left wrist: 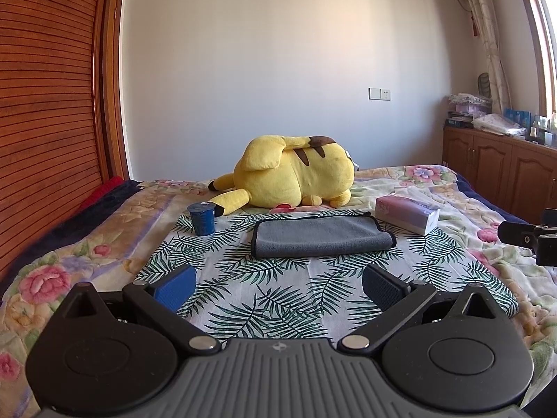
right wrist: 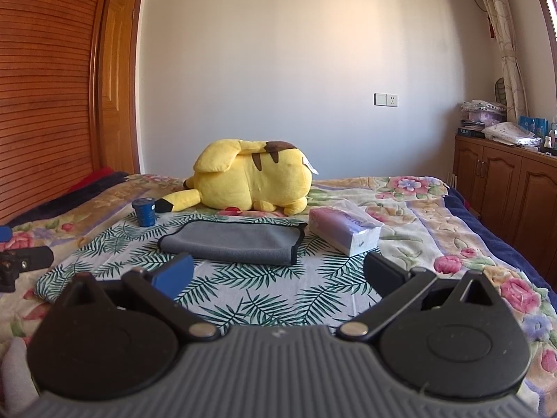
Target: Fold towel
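A grey towel with black edging [left wrist: 322,237] lies folded over on a leaf-print cloth [left wrist: 278,299] on the bed; it also shows in the right wrist view [right wrist: 231,242]. My left gripper [left wrist: 278,284] is open and empty, held above the cloth in front of the towel. My right gripper [right wrist: 278,273] is open and empty, in front of the towel's near edge. Part of the right gripper [left wrist: 529,240] shows at the right edge of the left wrist view, and part of the left gripper [right wrist: 21,261] at the left edge of the right wrist view.
A yellow plush toy [left wrist: 289,177] lies behind the towel. A blue cup [left wrist: 202,218] stands to the towel's left, a tissue pack [left wrist: 407,214] to its right. A wooden wardrobe [left wrist: 45,104] is on the left, low cabinets [left wrist: 501,170] on the right.
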